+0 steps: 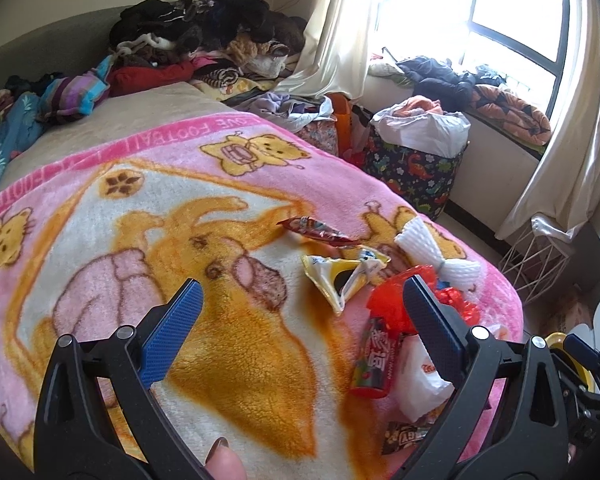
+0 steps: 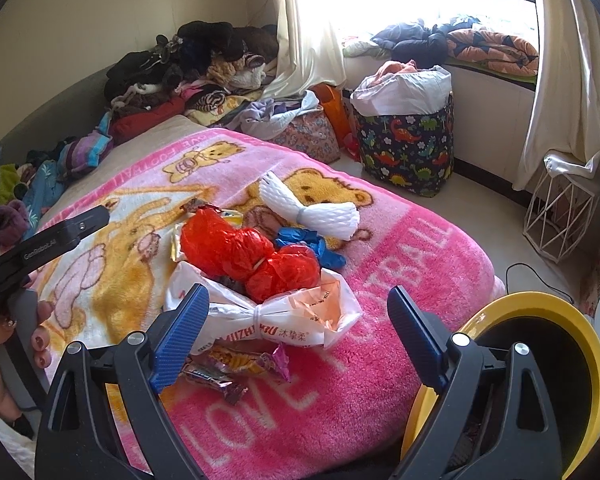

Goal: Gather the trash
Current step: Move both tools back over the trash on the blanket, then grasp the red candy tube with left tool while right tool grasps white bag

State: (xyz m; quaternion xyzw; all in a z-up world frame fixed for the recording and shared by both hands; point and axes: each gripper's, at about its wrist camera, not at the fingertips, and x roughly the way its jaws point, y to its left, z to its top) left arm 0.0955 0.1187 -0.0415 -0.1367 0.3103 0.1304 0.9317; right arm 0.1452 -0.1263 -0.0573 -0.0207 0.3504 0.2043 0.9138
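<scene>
we hold both grippers, left gripper (image 1: pixel 300 316) and right gripper (image 2: pixel 300 324), jaws spread and empty, over wrappers and an orange bag (image 2: pixel 248 252) heaped near the bed's (image 2: pixel 400 280) right edge; next, pinch one piece for the yellow bin (image 2: pixel 572 344).

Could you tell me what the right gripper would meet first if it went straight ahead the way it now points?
Most likely the white plastic bag tied at its middle, lying between the open right gripper fingers' line, with the red plastic bag just beyond; depth is uncertain.
</scene>
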